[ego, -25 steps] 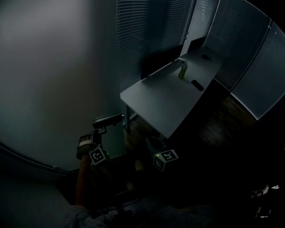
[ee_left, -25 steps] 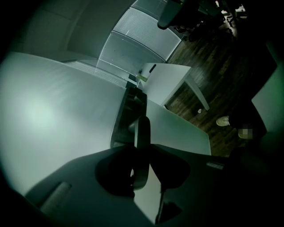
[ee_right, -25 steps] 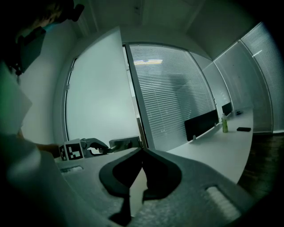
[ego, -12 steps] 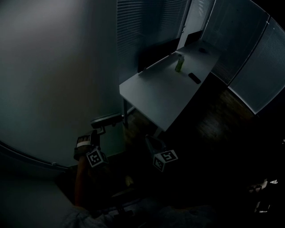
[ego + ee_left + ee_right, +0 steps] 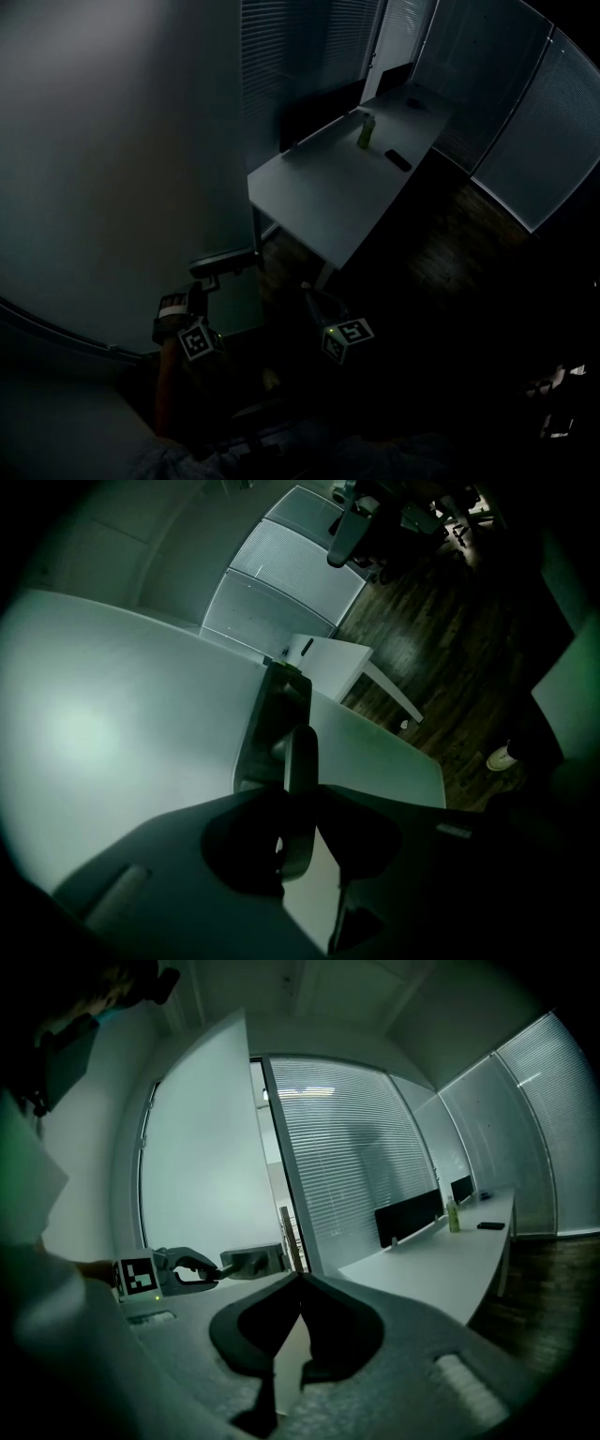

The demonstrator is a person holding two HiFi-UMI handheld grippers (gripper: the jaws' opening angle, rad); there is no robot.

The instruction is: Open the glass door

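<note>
The frosted glass door point(image 5: 112, 169) fills the left of the head view, and its edge stands clear of the frame in the right gripper view point(image 5: 202, 1166). Its metal lever handle point(image 5: 225, 262) sticks out from a lock plate point(image 5: 272, 719). My left gripper point(image 5: 208, 283) is shut on that lever handle point(image 5: 300, 761), which runs between its jaws. The right gripper view shows the same grip from the side, with the left gripper point(image 5: 214, 1269) on the handle point(image 5: 253, 1260). My right gripper point(image 5: 309, 298) hangs just right of it, shut, tips touching point(image 5: 300, 1279), with nothing in it.
Beyond the door stands a long white desk point(image 5: 328, 187) with a green bottle point(image 5: 366, 131), a flat black device point(image 5: 397, 160) and a dark screen point(image 5: 319, 108). Glass walls with blinds point(image 5: 300, 56) ring the room. Dark wooden floor point(image 5: 450, 253) lies to the right.
Both grippers have drifted down and left in the head view, the left one still on the handle. The desk and blinds have slid up and left in the picture.
</note>
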